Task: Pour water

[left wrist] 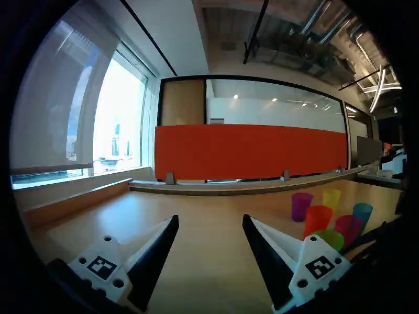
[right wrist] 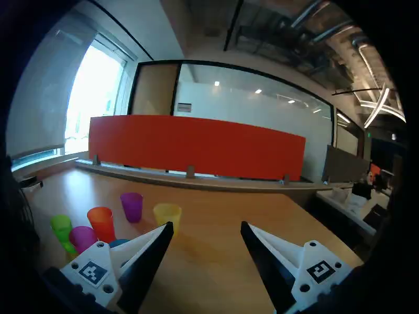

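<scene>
L hand-held gripper (left wrist: pixel 210 217) & R hand-held gripper (right wrist: pixel 207 224) agape, empty; open desk (left wrist: pixel 209 264) ahead, cups (left wrist: pixel 318 219) aside.

My right gripper's finger (right wrist: pixel 142 260) hides most of the blue cup (right wrist: pixel 118 243); my left gripper's finger (left wrist: pixel 306 259) cuts off the lower part of the green cup (left wrist: pixel 329 238). What's inside them, can't tell.

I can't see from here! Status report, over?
Left gripper open, empty. Right gripper open, empty. Six coloured plastic cups clustered on wooden table, untouched. Nothing blocking them.
</scene>
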`<act>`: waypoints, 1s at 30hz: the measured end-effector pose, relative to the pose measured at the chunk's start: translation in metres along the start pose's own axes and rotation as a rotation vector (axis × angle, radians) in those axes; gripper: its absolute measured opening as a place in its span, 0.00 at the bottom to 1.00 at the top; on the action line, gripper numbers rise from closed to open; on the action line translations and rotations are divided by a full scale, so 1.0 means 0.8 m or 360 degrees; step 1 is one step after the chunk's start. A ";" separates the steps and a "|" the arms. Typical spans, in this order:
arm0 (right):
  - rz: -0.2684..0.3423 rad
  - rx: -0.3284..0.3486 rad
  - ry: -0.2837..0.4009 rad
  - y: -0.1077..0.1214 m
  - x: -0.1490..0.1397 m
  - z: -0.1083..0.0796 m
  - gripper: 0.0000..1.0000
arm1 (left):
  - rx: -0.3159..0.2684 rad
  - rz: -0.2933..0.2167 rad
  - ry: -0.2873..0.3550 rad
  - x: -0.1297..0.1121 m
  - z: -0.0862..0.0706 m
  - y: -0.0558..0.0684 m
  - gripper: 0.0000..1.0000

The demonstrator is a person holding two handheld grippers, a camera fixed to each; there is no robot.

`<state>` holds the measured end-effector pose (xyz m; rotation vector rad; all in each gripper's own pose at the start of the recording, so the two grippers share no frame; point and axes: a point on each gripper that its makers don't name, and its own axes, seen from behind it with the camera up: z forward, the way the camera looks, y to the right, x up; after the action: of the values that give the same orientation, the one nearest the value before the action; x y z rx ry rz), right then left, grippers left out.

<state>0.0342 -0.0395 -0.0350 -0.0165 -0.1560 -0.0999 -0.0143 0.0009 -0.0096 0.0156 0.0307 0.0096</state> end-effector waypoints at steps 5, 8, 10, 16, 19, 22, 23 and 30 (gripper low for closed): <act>-0.0002 -0.0004 -0.0002 0.002 -0.001 -0.001 1.00 | -0.0004 0.0002 -0.0012 -0.002 0.000 0.001 0.90; -0.0003 -0.0007 -0.0003 0.003 -0.001 -0.002 1.00 | -0.0009 0.0002 -0.0012 -0.002 0.000 0.002 0.90; -0.0002 -0.0008 -0.0002 0.004 -0.001 -0.002 1.00 | -0.0009 0.0002 -0.0013 -0.002 0.000 0.002 0.90; -0.0001 -0.0006 -0.0001 0.005 -0.002 -0.003 1.00 | -0.0009 0.0002 -0.0013 -0.001 0.000 0.001 0.90; -0.0005 -0.0005 -0.0001 0.005 -0.003 -0.003 1.00 | -0.0011 0.0003 -0.0014 -0.001 0.000 0.002 0.90; -0.0010 -0.0004 -0.0001 0.004 -0.003 -0.003 1.00 | -0.0011 0.0003 -0.0016 -0.002 0.000 0.002 0.90; -0.0011 -0.0004 0.0000 0.004 -0.003 -0.003 1.00 | -0.0011 0.0003 -0.0017 -0.002 0.000 0.002 0.90; -0.0007 -0.0002 0.0000 0.007 -0.006 -0.004 1.00 | -0.0011 0.0004 -0.0018 -0.002 -0.001 0.002 0.90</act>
<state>0.0309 -0.0334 -0.0392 -0.0171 -0.1559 -0.1046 -0.0160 0.0023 -0.0100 0.0088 0.0191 0.0121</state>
